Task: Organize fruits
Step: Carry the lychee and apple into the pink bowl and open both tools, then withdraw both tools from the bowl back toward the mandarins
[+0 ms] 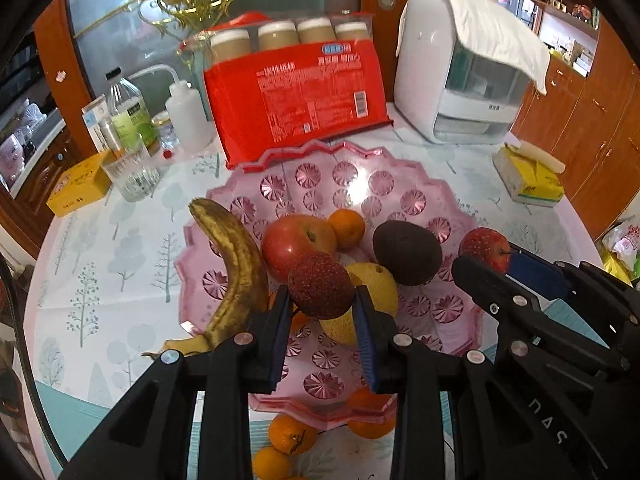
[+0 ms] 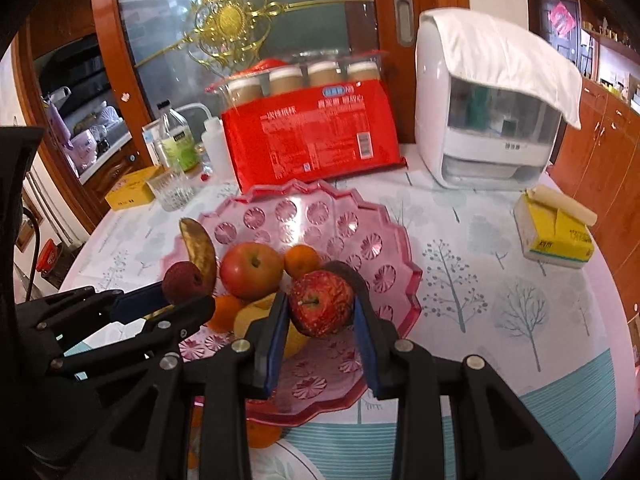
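Left gripper [image 1: 322,308] pinches a lychee [image 1: 320,285] over the pink bowl [image 1: 400,184]; right gripper [image 2: 320,320] pinches a red fruit [image 2: 322,304], perhaps a wrinkled apple, at the bowl's 3 o'clock. Banana [image 1: 236,264] lies at 9 o'clock

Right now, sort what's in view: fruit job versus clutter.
Job: lychee in left claw; red bumpy fruit in right claw; pink dish with banana, apple, avocado.

Clutter: red cup pack, white appliance, glass, tissue box.
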Tool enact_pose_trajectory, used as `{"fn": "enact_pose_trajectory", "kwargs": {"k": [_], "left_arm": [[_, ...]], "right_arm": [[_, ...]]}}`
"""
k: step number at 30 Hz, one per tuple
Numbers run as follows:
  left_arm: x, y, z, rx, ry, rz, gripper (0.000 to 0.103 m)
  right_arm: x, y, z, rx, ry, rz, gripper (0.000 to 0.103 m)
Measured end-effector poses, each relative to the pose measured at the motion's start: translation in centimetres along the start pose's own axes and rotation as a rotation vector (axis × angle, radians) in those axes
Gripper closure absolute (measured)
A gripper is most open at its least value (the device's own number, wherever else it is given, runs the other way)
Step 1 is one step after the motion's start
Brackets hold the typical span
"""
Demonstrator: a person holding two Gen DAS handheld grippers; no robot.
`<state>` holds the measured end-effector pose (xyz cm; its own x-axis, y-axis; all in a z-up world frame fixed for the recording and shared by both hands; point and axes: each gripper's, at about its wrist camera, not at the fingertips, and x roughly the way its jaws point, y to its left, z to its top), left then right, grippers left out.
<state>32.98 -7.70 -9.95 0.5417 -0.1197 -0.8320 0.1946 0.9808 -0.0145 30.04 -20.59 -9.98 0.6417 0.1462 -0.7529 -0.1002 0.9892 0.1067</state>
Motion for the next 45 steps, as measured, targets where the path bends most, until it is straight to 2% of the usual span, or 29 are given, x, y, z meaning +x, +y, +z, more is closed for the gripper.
{"fn": "enact_pose_trajectory", "kwargs": {"k": [4, 6, 8, 10, 14, 29, 45], "left_arm": [[0.9, 0.0, -0.1, 0.009, 0.015, 0.004, 0.073], [1.1, 0.1, -0.1, 0.005, 0.014, 0.013, 0.067], [1.3, 0.4, -0.1, -0.007, 0.018, 0.029, 0.051], [1.3, 1.0, -0.1, -0.031, 0.019, 0.034, 0.039], [0.8, 1.6, -0.1, -0.055, 0.008, 0.03, 0.027], [-2.4, 2.3, -0.2, -0.077, -0.04, 0.067, 0.018], [-7.1, 3.0, -1.5, -0.105, -0.07, 0.084, 0.017]], "right_arm": [[1.1, -0.2, -0.3, 0.007, 0.03, 0.0, 0.07], [1.6, -0.2, -0.4, 0.002, 0.047, -0.008, 0.07], [2.0, -0.5, -0.5, 0.005, 0.058, -0.012, 0.069], [2.2, -1.1, -0.6, 0.032, 0.07, -0.002, 0.068], [2.1, -1.9, -0.6, 0.074, 0.071, 0.014, 0.059], [0.1, -1.1, -0.6, 0.053, 0.046, 0.024, 0.057], [-3.7, -0.1, -0.9, 0.033, 0.018, 0.044, 0.057]]}}
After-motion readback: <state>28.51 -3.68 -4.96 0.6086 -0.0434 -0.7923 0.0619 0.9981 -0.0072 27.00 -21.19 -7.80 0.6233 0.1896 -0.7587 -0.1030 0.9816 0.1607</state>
